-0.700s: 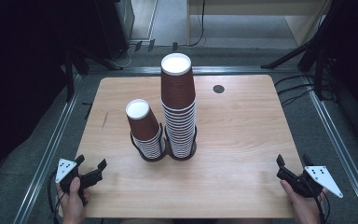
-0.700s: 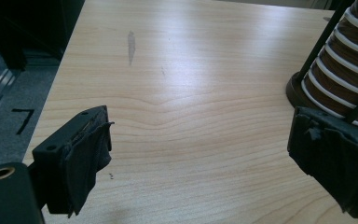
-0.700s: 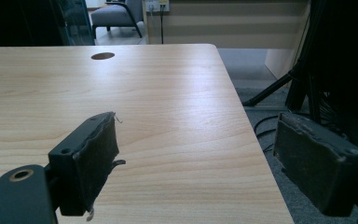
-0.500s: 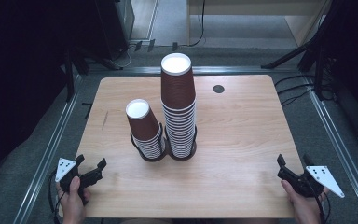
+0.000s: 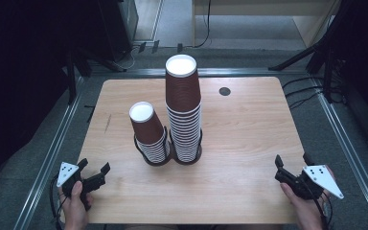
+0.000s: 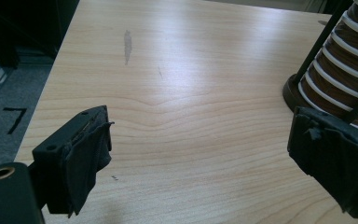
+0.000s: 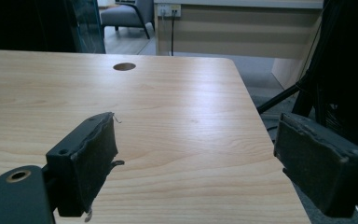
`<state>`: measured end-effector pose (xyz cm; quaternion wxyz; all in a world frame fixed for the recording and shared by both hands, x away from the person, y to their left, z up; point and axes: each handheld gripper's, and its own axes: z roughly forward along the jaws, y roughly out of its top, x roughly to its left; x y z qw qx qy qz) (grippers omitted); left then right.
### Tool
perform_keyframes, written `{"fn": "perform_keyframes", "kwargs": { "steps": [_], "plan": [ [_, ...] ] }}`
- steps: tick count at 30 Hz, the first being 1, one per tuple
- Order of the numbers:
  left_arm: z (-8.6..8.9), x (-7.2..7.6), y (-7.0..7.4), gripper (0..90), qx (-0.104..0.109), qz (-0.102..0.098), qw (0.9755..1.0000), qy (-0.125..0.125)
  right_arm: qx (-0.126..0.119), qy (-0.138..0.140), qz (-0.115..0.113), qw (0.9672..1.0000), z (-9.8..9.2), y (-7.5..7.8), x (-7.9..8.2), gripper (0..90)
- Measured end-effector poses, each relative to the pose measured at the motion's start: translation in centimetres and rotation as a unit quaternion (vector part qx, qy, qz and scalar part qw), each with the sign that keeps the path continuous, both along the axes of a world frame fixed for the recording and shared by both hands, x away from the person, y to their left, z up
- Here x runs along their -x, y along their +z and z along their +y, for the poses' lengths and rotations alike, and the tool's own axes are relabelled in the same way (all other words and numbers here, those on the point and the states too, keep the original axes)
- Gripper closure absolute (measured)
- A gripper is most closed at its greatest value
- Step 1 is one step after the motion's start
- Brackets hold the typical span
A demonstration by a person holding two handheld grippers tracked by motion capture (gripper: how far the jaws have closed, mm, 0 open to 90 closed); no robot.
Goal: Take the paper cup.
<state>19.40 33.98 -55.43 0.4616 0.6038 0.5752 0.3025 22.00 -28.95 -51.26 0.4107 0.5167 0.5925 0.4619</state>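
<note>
Two stacks of brown paper cups stand upside down in black wire holders at the table's middle: a tall stack (image 5: 184, 112) and a shorter stack (image 5: 148, 132) to its left. The short stack (image 6: 342, 70) appears at the right edge of the left gripper view. My left gripper (image 5: 95, 174) rests open over the table's near left corner, its jaws wide apart with nothing between them (image 6: 200, 163). At the near right corner my right gripper (image 5: 291, 168) is open too, empty, its jaws spread over bare wood (image 7: 196, 158).
The wooden table (image 5: 249, 129) has a round cable hole (image 5: 224, 91) at the back right. A dark smudge (image 6: 127, 44) marks the wood at the left. Metal rails (image 5: 52, 153) run along both sides, with cables and stands on the floor behind.
</note>
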Motion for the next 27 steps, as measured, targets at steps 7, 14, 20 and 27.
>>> {"fn": "perform_keyframes", "kwargs": {
  "steps": [7, 14, 20, 27],
  "plan": [
    [-0.1, -0.1, 0.0, 6.3, -0.002, 0.005, 1.0000, 0.002, -0.009, 0.022, -0.007, 0.9997, 1.9, 2.0, 0.2, 12.9],
    [-0.3, -0.1, 0.0, 6.3, -0.009, 0.006, 0.9999, 0.002, 0.000, 0.043, -0.006, 0.9991, 3.8, 3.4, -0.6, 11.2],
    [-0.3, -0.1, 0.0, 6.3, -0.009, 0.006, 0.9999, 0.001, -0.017, 0.064, -0.016, 0.9977, 5.6, 5.1, -1.1, 8.2],
    [-0.3, -0.1, 0.0, 6.3, -0.009, 0.005, 0.9999, 0.000, -0.013, 0.091, -0.027, 0.9954, 7.8, 7.0, -1.6, 6.9]
  ]
}}
